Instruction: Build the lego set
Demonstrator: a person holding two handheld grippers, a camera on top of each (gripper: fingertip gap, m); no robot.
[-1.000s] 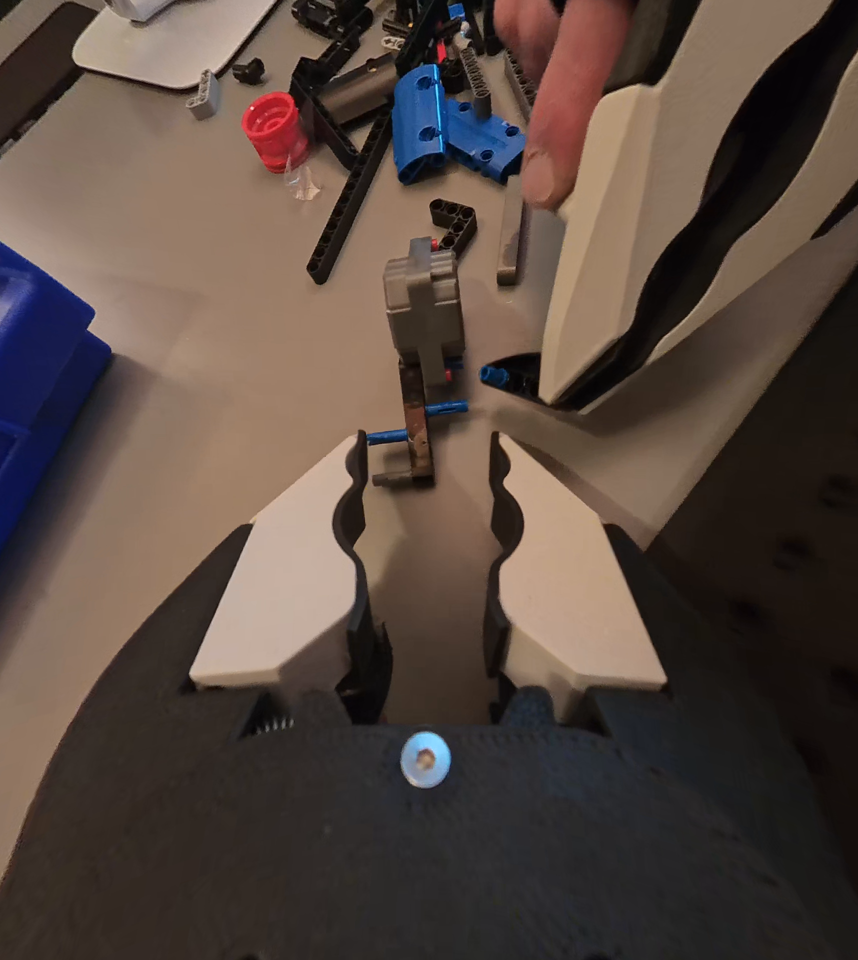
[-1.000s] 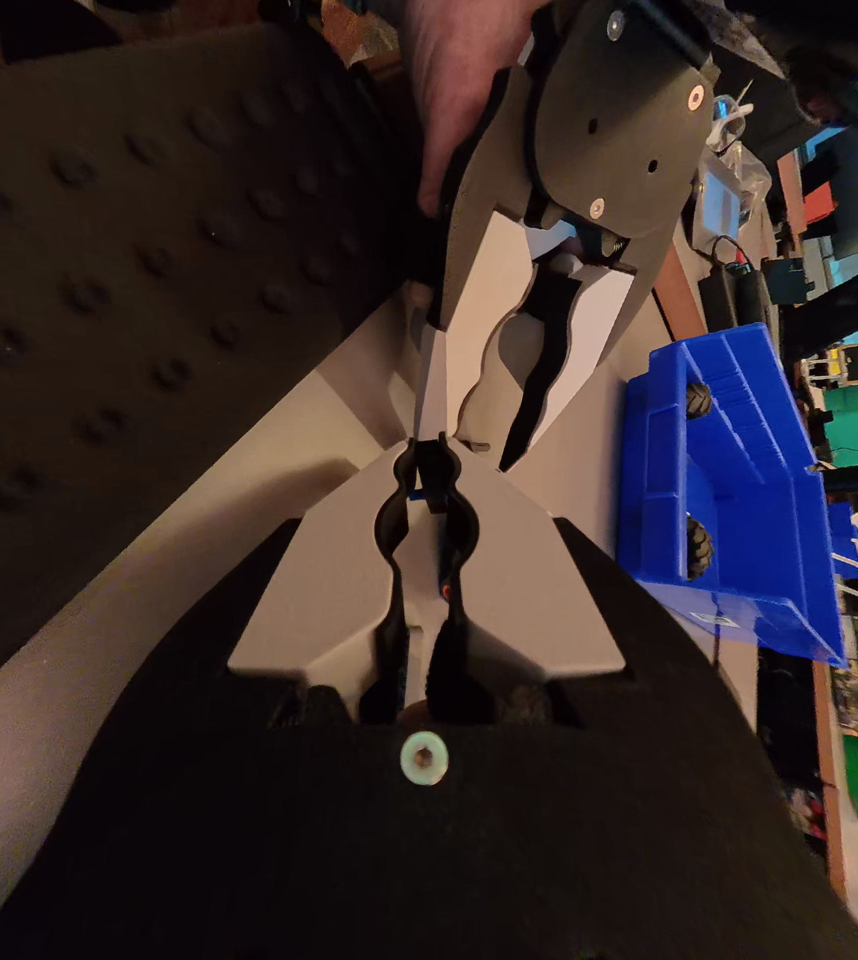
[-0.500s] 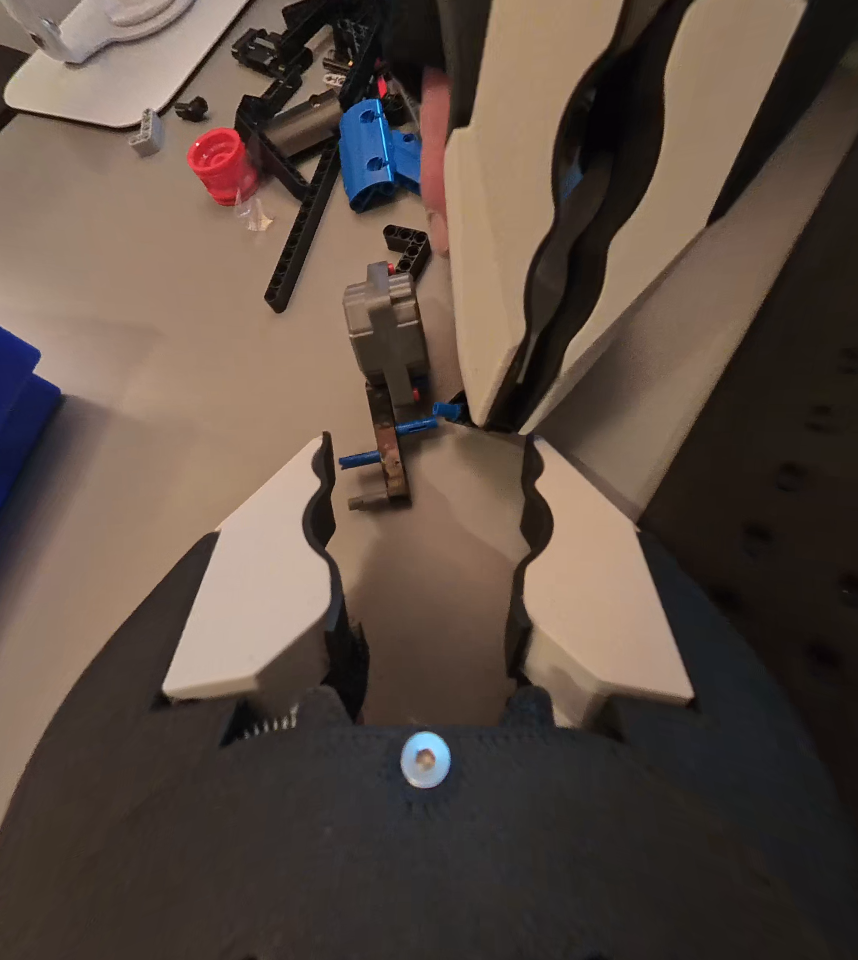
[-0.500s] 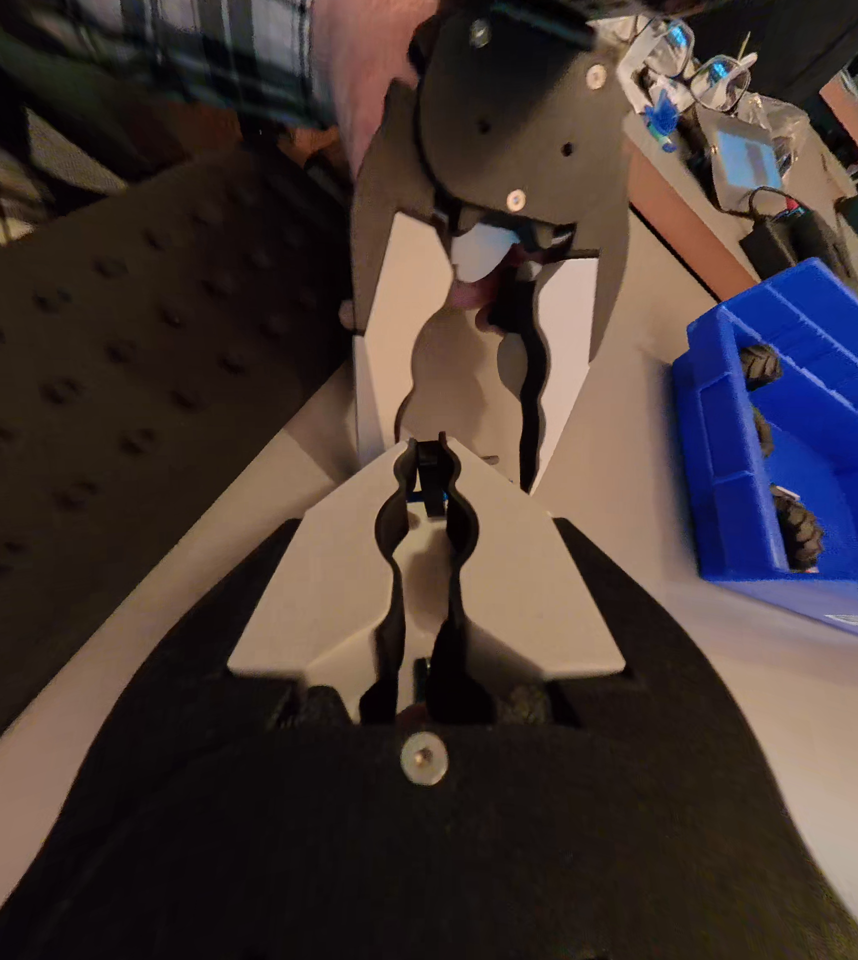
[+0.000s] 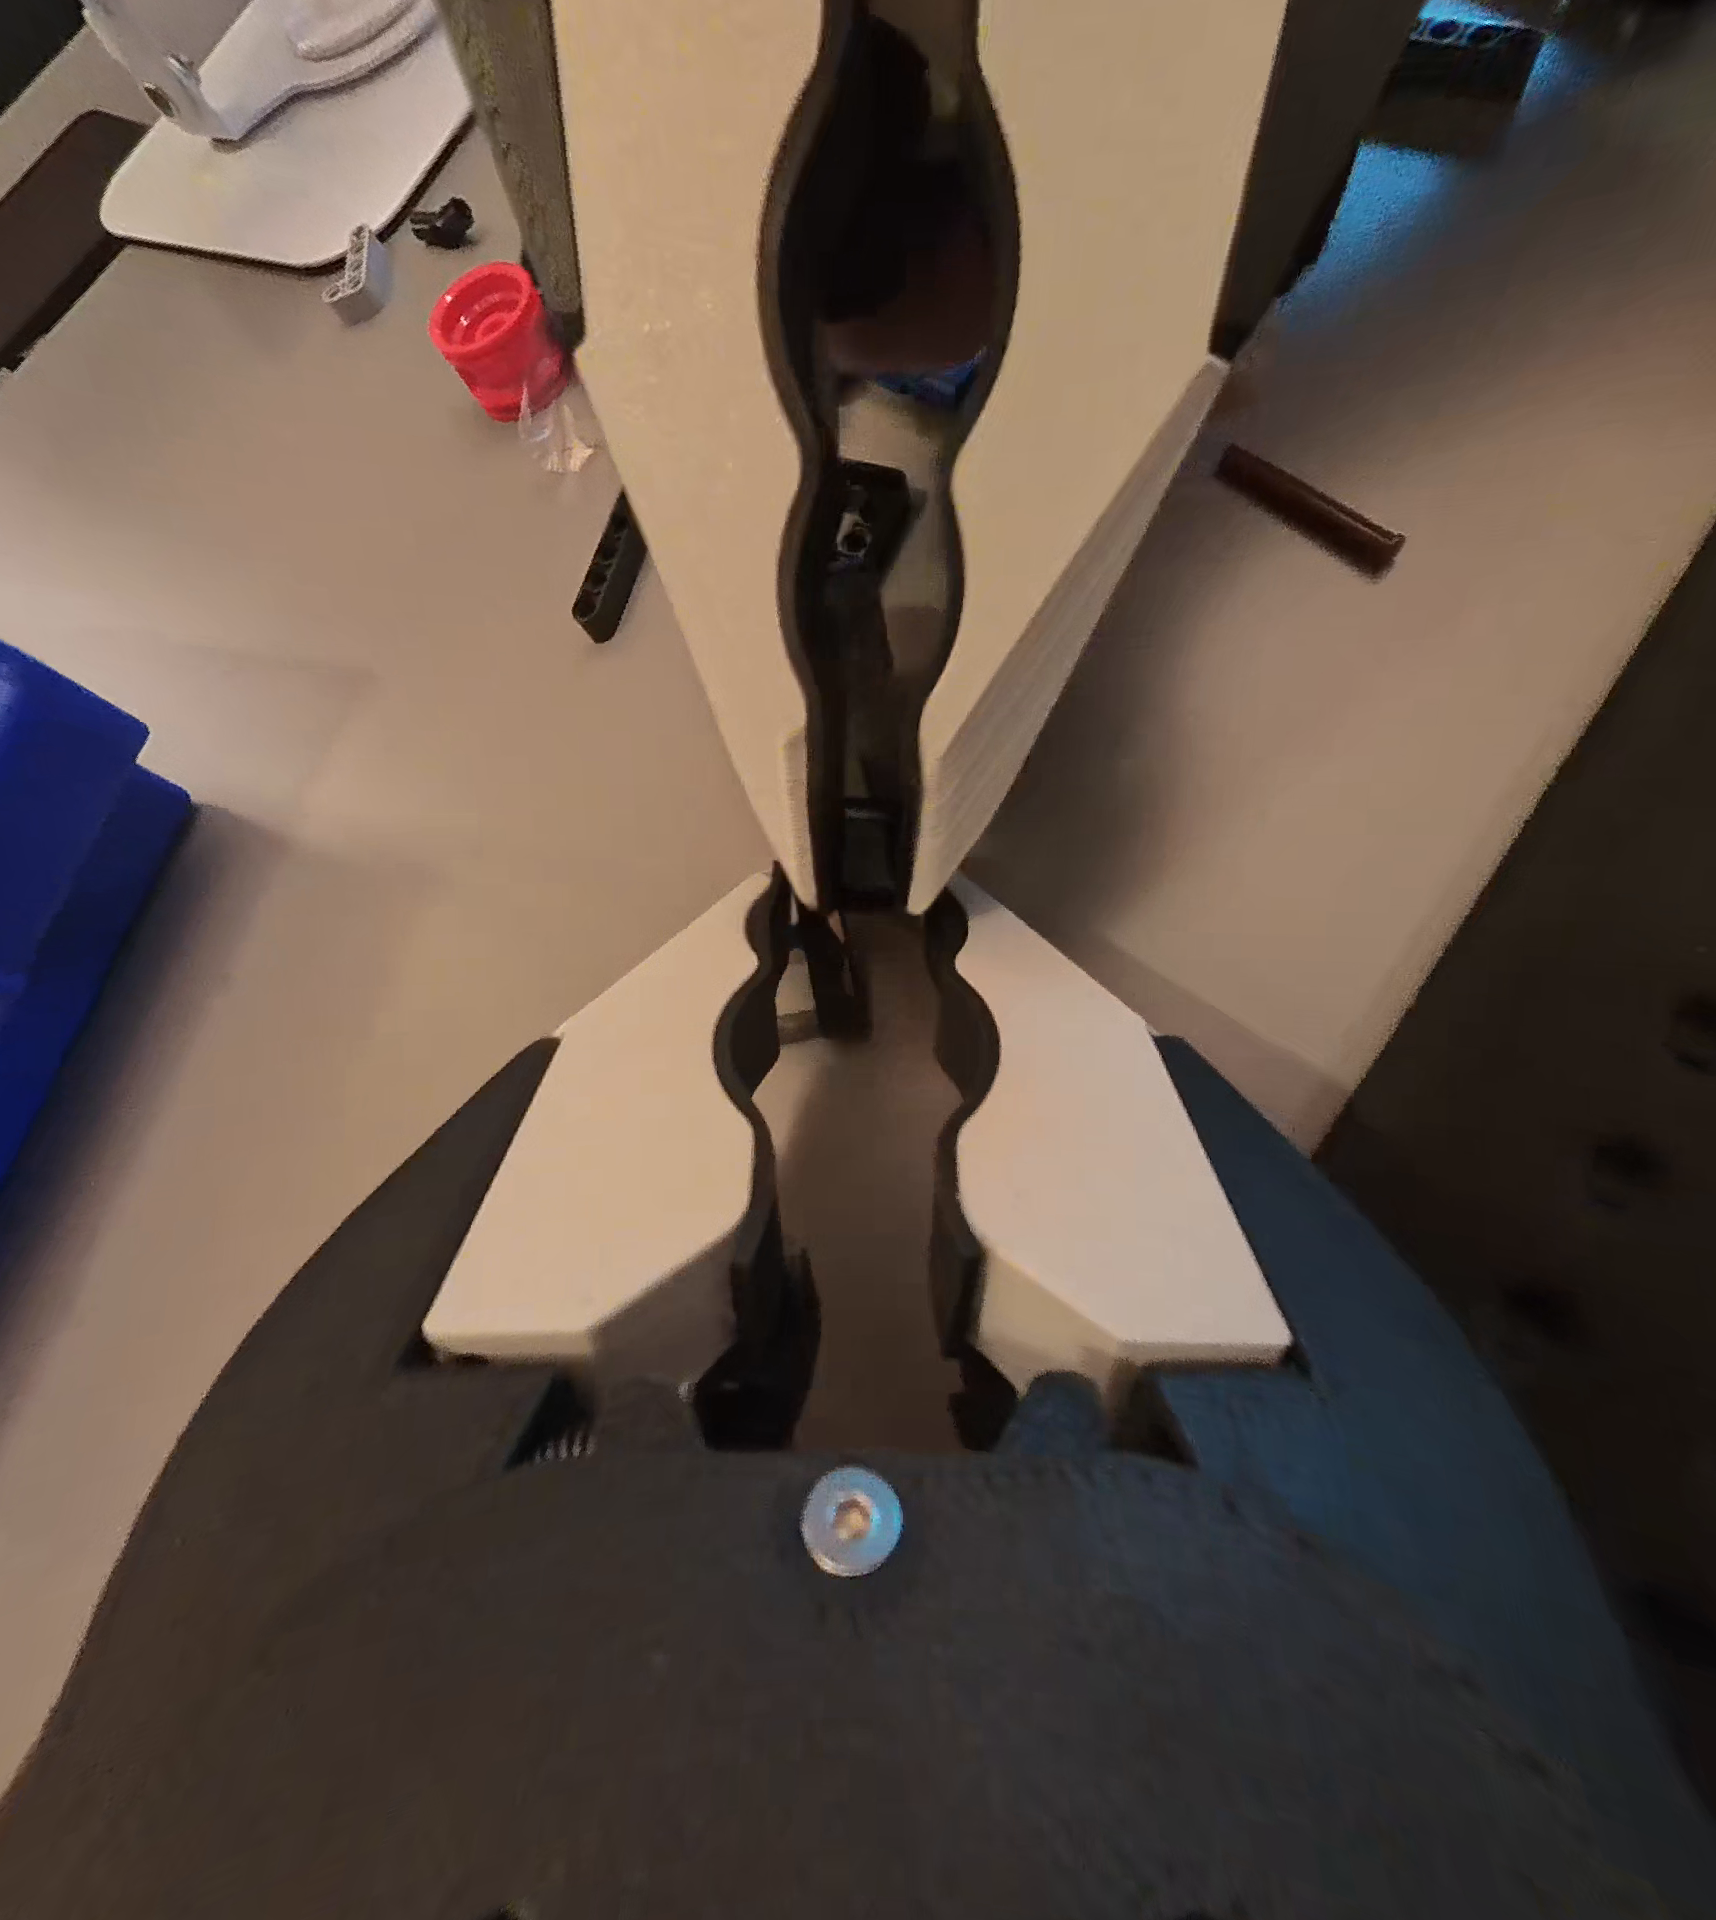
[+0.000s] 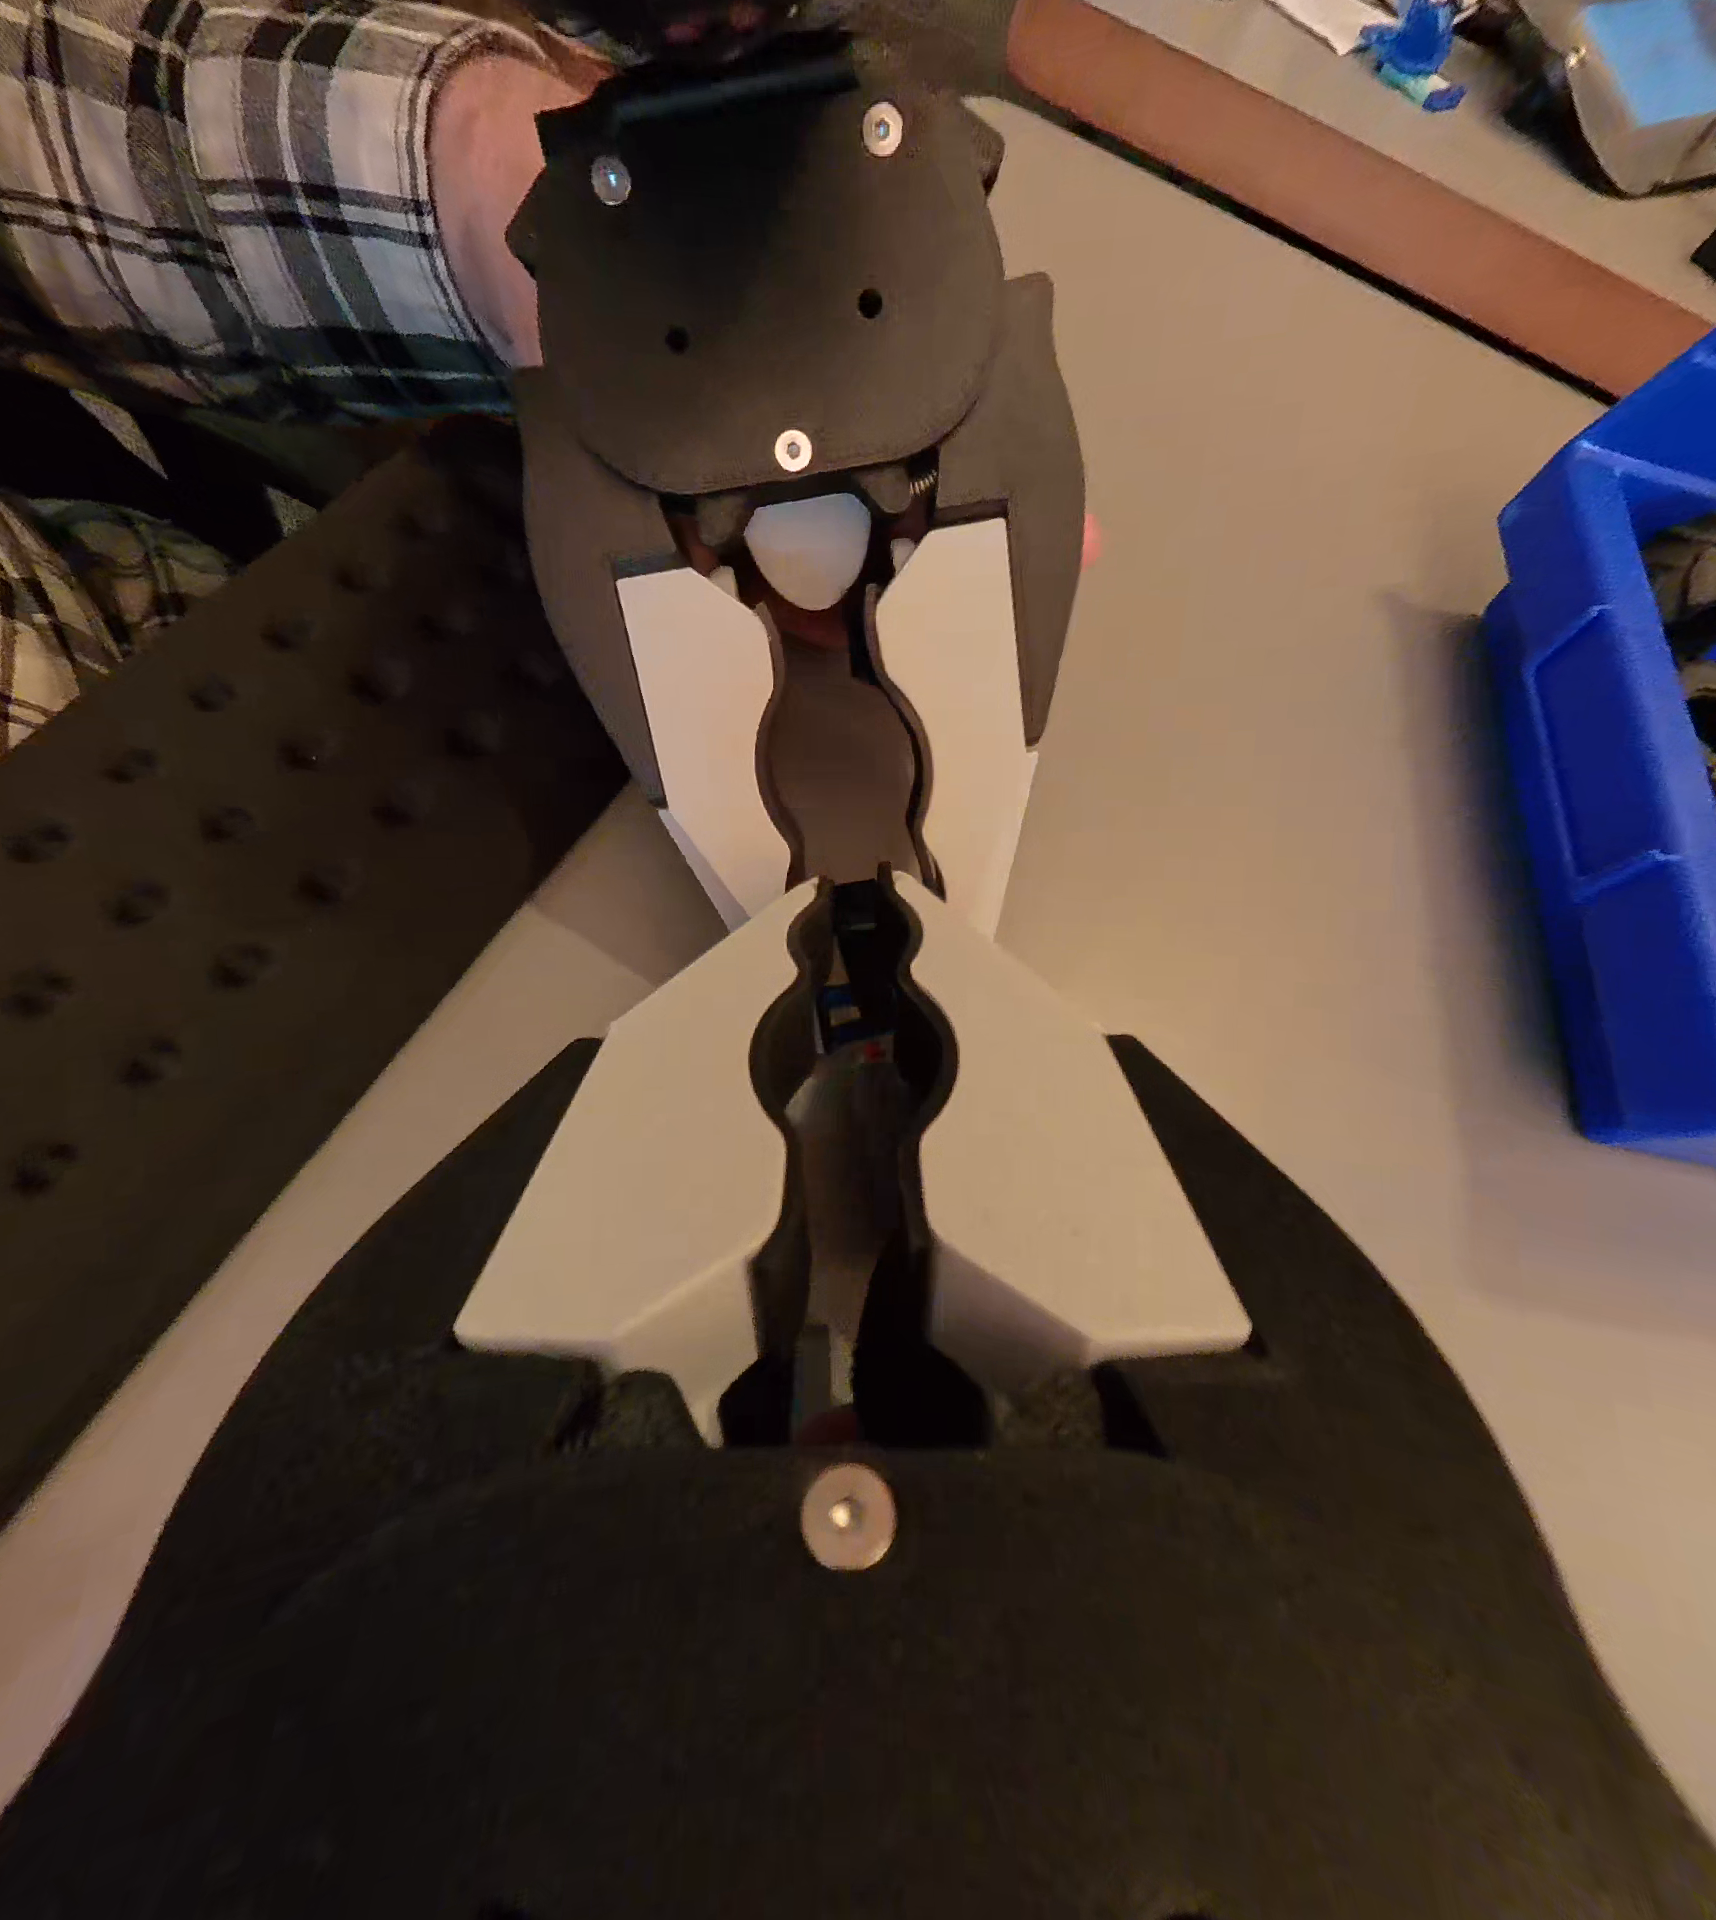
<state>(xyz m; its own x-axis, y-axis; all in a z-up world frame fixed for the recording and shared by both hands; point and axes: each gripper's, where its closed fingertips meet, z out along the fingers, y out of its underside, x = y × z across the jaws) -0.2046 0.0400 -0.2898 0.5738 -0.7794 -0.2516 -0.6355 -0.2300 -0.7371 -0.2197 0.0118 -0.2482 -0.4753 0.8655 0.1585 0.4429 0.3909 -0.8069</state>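
Observation:
My right gripper (image 6: 854, 894) is shut on a small black lego piece (image 6: 859, 935) with a blue pin (image 6: 838, 1013). In the left wrist view it (image 5: 862, 883) comes in from the top, with the black piece (image 5: 866, 857) at its tips. My left gripper (image 5: 859, 920) meets it tip to tip, jaws narrowed but apart. The black beam end of the lego assembly (image 5: 833, 987) lies between them, beside the left finger. The assembly's grey block (image 6: 843, 1143) shows through the right gripper's gap. The left gripper (image 6: 869, 868) faces me there.
A blue bin (image 5: 2, 883) stands at the left; it (image 6: 1612, 831) holds black tyres. A red hub (image 5: 490, 332), a black beam (image 5: 610, 571), a small grey piece (image 5: 355, 275) and a brown rod (image 5: 1311, 509) lie beyond. A dark studded mat (image 5: 1612, 1039) borders the table. A plaid sleeve (image 6: 158, 208) is behind. Spacing between my two grippers at the tips: around 5 centimetres.
The right gripper has swung in over the assembly and now lines up tip to tip with the left gripper. The left jaws have narrowed around the beam end.

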